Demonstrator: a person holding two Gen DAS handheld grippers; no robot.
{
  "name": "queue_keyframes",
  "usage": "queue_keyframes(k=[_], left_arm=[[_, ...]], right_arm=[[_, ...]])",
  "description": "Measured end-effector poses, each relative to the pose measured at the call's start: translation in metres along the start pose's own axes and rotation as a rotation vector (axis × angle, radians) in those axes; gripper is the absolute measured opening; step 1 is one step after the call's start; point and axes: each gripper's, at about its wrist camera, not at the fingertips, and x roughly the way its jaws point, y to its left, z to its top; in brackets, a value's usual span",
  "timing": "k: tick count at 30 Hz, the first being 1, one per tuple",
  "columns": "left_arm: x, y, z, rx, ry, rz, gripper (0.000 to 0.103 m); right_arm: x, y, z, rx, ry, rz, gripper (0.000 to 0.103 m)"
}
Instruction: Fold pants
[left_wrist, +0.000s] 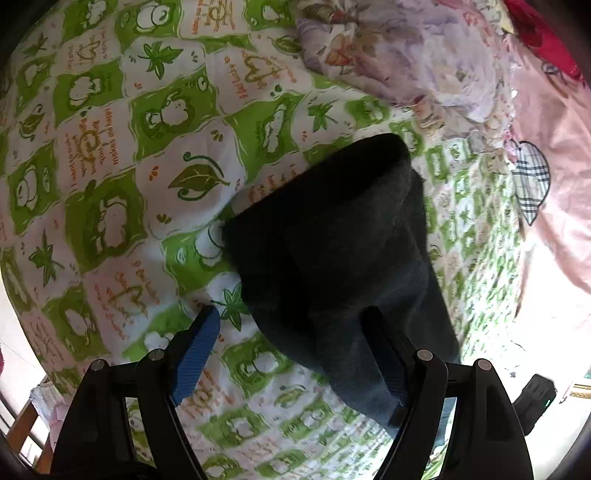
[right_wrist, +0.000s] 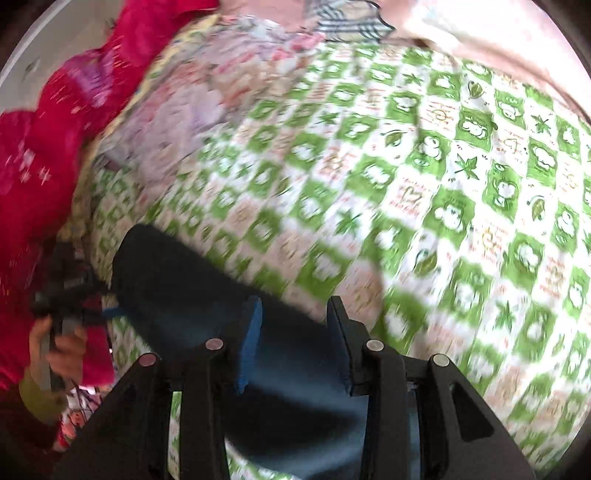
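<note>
Dark navy pants (left_wrist: 332, 240) lie folded on a green-and-white patterned bed sheet (left_wrist: 110, 147). In the left wrist view my left gripper (left_wrist: 291, 325) is open; its right finger rests over the pants' edge and its blue-padded left finger (left_wrist: 199, 350) is over bare sheet. In the right wrist view the pants (right_wrist: 192, 288) run between the fingers of my right gripper (right_wrist: 295, 314), which is open just above the cloth. The left gripper (right_wrist: 62, 295) and the hand holding it show at that view's left edge. The right wrist view is motion-blurred.
A rumpled pale floral quilt (left_wrist: 406, 55) lies beyond the pants. Pink bedding (left_wrist: 554, 166) with a plaid leaf patch is at the right, red cloth (right_wrist: 44, 147) at the left of the right wrist view. A wooden bed frame (left_wrist: 26, 424) shows at bottom left.
</note>
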Motion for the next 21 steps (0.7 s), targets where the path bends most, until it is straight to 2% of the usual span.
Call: queue_keyframes(k=[4, 7, 10, 12, 15, 21], left_arm=[[0.004, -0.001, 0.000, 0.051, -0.026, 0.011, 0.075], [0.004, -0.005, -0.002, 0.090, -0.046, 0.017, 0.070], [0.002, -0.005, -0.003, 0.125, -0.066, 0.000, 0.057], [0.000, -0.005, -0.003, 0.144, -0.074, -0.012, 0.050], [-0.001, -0.005, -0.003, 0.171, -0.082, -0.018, 0.047], [-0.001, -0.007, -0.004, 0.208, -0.090, -0.025, 0.046]], right_arm=[[0.032, 0.003, 0.013, -0.047, 0.093, 0.011, 0.038], [0.057, 0.014, 0.008, -0.111, 0.176, 0.006, 0.038], [0.070, 0.031, -0.005, -0.204, 0.242, 0.010, 0.038], [0.069, 0.036, -0.009, -0.249, 0.249, 0.013, 0.038], [0.064, 0.034, -0.012, -0.263, 0.249, 0.040, 0.038], [0.054, 0.035, -0.013, -0.318, 0.249, 0.068, 0.038]])
